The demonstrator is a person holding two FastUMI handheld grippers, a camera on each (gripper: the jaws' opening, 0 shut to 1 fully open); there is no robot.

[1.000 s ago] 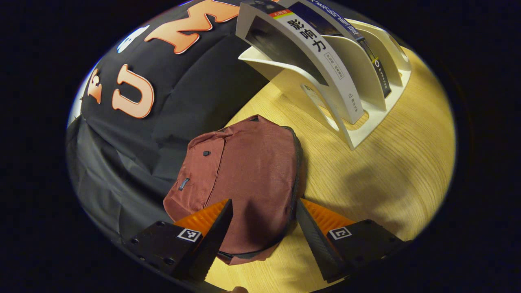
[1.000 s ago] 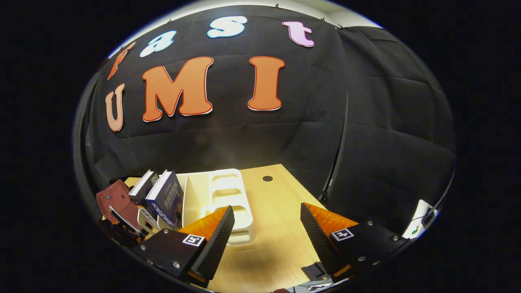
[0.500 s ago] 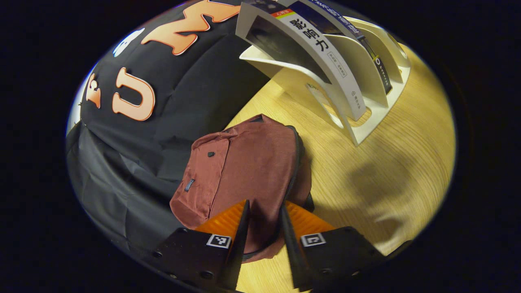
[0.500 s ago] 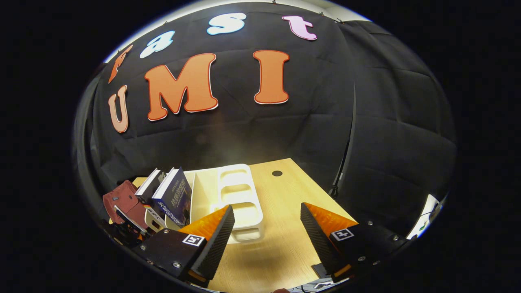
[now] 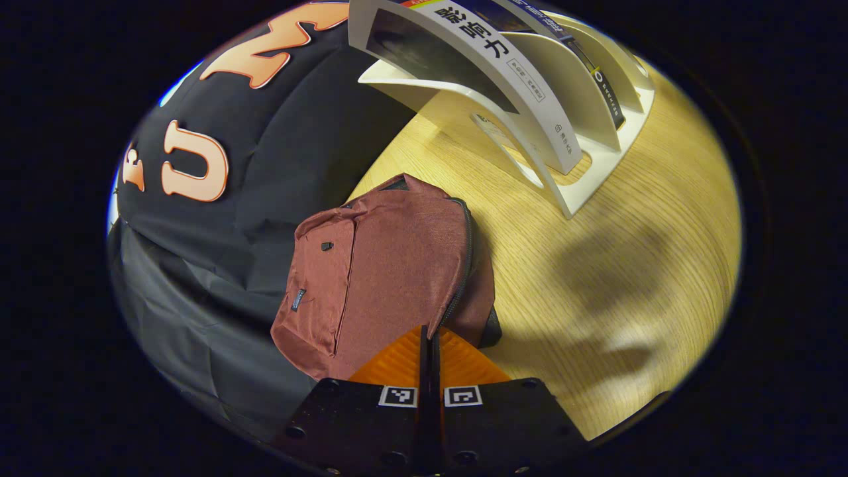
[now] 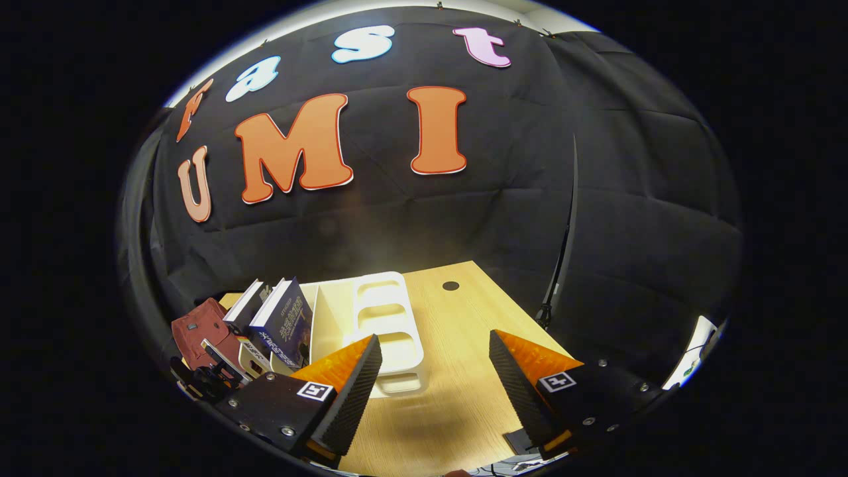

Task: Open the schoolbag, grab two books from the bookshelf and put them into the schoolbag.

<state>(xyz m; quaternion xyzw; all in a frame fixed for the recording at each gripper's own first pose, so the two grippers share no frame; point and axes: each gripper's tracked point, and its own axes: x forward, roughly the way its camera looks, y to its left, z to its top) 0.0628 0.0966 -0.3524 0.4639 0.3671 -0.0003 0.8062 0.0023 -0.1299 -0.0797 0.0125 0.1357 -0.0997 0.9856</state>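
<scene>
Schoolbag (image 5: 384, 265) lies on our table (image 5: 596, 278) beside the bookshelf (image 5: 583, 165) with two books (image 5: 490, 73). Our left gripper (image 5: 429, 338) is pressed together at its zipper edge; our right gripper (image 6: 434, 371) is spread.

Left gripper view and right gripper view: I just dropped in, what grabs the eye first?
In the left gripper view, the dark red schoolbag lies on the wooden table, and the left gripper is closed at its zipper edge. Behind it, the white bookshelf holds two books upright. In the right gripper view, the right gripper hangs open above the table.
</scene>
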